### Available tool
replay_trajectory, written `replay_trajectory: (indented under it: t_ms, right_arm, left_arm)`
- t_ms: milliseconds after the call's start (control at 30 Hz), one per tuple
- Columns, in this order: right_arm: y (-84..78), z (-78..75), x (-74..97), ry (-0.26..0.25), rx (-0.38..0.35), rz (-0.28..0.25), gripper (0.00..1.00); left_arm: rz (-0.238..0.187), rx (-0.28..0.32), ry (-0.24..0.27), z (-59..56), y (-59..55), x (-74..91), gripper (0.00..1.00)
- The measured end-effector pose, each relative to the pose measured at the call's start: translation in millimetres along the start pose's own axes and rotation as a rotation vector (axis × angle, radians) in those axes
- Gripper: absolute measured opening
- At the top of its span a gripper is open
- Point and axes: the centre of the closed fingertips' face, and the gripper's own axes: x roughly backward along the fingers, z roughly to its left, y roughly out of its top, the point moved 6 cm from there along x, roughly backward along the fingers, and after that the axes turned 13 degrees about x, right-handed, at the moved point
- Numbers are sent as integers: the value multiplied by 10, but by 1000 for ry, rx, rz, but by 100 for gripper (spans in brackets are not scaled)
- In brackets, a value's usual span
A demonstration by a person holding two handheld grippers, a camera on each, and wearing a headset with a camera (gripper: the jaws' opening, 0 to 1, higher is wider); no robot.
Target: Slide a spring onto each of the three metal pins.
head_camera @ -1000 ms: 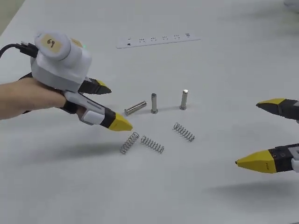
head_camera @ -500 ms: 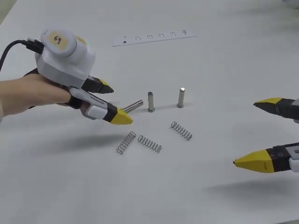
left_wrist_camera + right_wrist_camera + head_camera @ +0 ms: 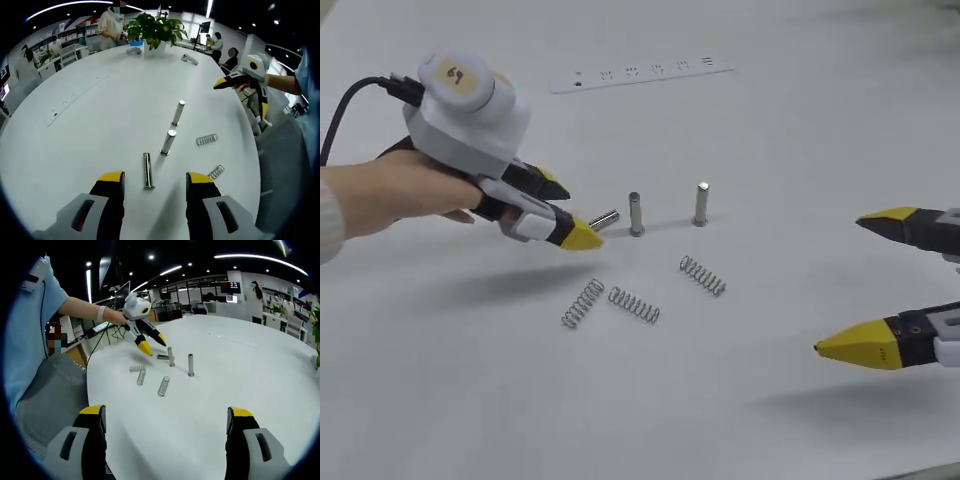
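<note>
Three metal pins are on the white table. Two stand upright (image 3: 636, 214) (image 3: 701, 203); the third lies flat (image 3: 605, 219). Three springs lie loose in front of them (image 3: 583, 302) (image 3: 633, 305) (image 3: 703, 276). My left gripper (image 3: 568, 210) is open, its yellow tips just left of the lying pin. In the left gripper view that lying pin (image 3: 147, 170) sits between the open jaws of my left gripper (image 3: 155, 177), a little ahead of the tips. My right gripper (image 3: 840, 285) hangs wide open and holds nothing at the right, well away from the pins (image 3: 190, 364) and springs (image 3: 163, 385).
A white power strip (image 3: 640, 73) lies at the far side of the table. A potted plant (image 3: 152, 27) stands at the far end in the left gripper view, with people beyond it. A grey chair (image 3: 45, 400) sits by the table edge.
My left gripper has moved in toward the lying pin, so its lower tip now sits close beside the pin's end. The right gripper has stayed put.
</note>
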Motion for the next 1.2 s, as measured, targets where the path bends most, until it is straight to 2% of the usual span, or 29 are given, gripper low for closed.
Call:
replay_trajectory:
  t_ms: [533,1000,1200]
  right_arm:
    - [-57,12,0,2,-18,5,99]
    - [-93,16,-2,4,-29,6,99]
    - [-111,23,3,4,-34,8,99]
  left_arm:
    - [8,-2,29,64,67,-115,29]
    - [20,-3,29,87,140,-229,15]
    - [42,-4,36,101,137,-285,10]
